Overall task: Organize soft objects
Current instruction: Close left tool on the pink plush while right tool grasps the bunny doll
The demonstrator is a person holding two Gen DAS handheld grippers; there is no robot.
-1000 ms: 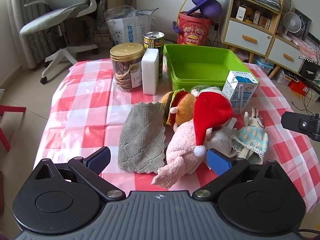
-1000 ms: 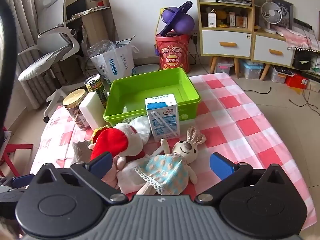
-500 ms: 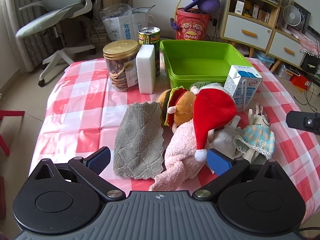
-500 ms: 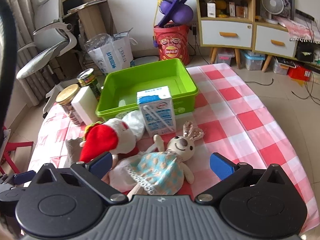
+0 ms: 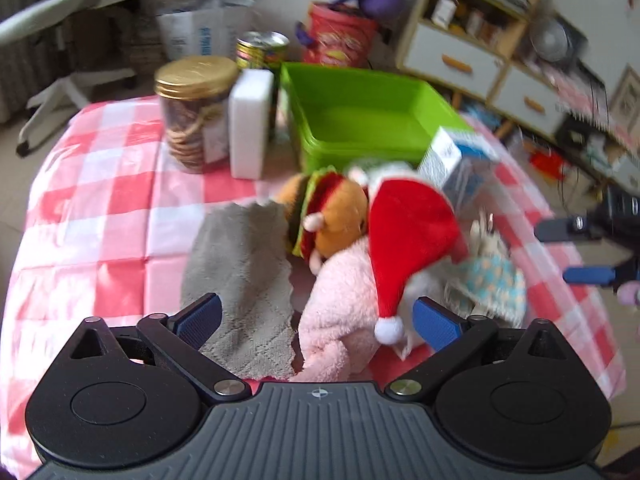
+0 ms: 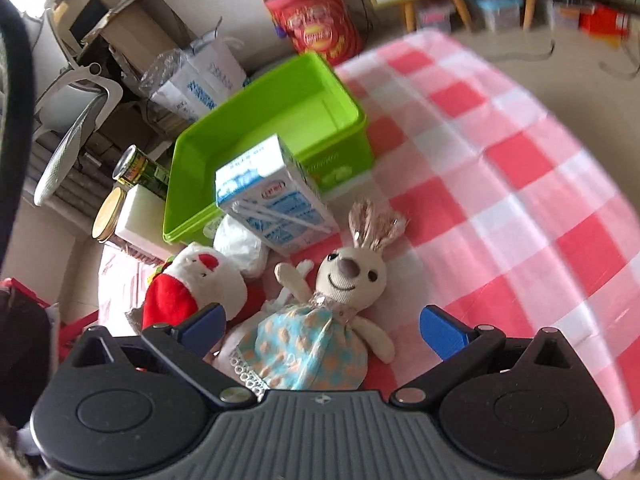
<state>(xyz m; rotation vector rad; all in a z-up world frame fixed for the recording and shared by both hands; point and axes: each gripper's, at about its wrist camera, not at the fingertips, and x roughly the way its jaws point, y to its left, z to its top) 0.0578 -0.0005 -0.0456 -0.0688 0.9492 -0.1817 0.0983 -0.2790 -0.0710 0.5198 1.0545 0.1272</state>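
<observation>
The rabbit doll in its blue spotted dress lies on its back on the checked tablecloth, head toward the milk carton, and the right gripper hangs right over its skirt with the blue pads either side of it. Jaws spread wide, nothing held, and whether either pad is brushing the fabric I can't tell. Just beside the rabbit is the Santa-hatted plush, and from the left wrist view the pink plush sprawls under that red hat, the burger plush tucked behind it and the grey cloth flat to its left. The left gripper is also wide open and empty, its right pad close by the hat's white pompom, its left pad over the cloth. The green bin sits empty behind the carton, the likely home for the soft things. To do this pick well, I'd say drop the right gripper onto the rabbit's body, not the loose skirt hem, and close on the stuffed middle so it doesn't slip out. Lift it high enough to clear the carton, which leans between doll and bin and looks easy to knock. Cookie jar, white block and can stand off to the left, hard goods that should stay put.
</observation>
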